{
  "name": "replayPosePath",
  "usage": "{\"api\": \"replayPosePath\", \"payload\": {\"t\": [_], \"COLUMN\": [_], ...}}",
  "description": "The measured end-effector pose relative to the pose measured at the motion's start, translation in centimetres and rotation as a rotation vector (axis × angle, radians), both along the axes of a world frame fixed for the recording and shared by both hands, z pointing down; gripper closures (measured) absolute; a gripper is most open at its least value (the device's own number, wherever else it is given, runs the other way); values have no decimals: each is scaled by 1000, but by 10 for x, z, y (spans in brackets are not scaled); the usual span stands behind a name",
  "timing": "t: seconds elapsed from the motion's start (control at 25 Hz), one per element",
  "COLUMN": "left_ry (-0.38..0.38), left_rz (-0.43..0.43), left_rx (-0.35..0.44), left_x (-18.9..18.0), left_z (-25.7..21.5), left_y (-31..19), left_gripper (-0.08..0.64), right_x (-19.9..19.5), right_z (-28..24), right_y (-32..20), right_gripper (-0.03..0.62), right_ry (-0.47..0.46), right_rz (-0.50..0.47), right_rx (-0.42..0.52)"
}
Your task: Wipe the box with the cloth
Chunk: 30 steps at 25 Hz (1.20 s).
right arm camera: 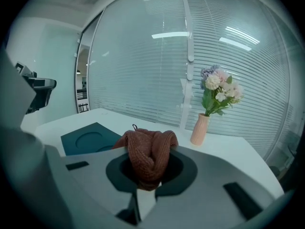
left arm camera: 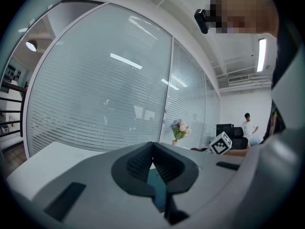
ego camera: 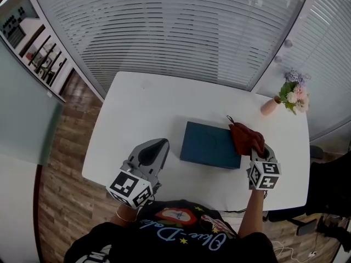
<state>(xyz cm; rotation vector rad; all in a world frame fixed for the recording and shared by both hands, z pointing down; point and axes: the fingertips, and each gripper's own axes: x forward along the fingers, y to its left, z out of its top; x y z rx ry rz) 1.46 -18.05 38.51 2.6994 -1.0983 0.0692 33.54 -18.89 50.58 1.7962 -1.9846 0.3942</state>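
Note:
A flat dark teal box (ego camera: pixel 210 144) lies near the middle of the white table (ego camera: pixel 148 106); it also shows in the right gripper view (right arm camera: pixel 86 138), with a round recess in its lid. My right gripper (ego camera: pixel 259 152) is shut on a rust-brown knitted cloth (ego camera: pixel 245 137), which hangs over the box's right end. In the right gripper view the cloth (right arm camera: pixel 147 157) is bunched between the jaws. My left gripper (ego camera: pixel 153 152) hovers just left of the box, jaws closed together with nothing in them. Its own view shows only a sliver of the teal box (left arm camera: pixel 156 184) below the jaws.
A pink vase of flowers (ego camera: pixel 289 96) stands at the table's far right corner and also appears in the right gripper view (right arm camera: pixel 209 104). Window blinds run behind the table. A person stands far off in the left gripper view (left arm camera: pixel 248 126).

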Motion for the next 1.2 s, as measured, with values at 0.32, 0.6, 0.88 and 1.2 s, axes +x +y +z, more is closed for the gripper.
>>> {"api": "replayPosePath", "payload": {"t": [0.32,0.6,0.88,1.2], "left_ry": [5,9,16,15], "left_rz": [1,-25,-38,-41], "left_rx": [2,0,-4,-10], "left_x": [3,-6,-12,-12], "left_z": [-1,0,0,3], "left_y": [1,2,3,2], "left_gripper": [557,557,557,557], "right_x": [-88,-188,-225,-158], "right_z": [-58,-80,-37,-21], "right_y": [-18,-24,-22,-11], "right_gripper": [563,563,563,563], "right_ry": [-61,-143,-118,-122], "right_rz": [-223,-469,-555,-389], "right_rx": [176,228,99,68]}}
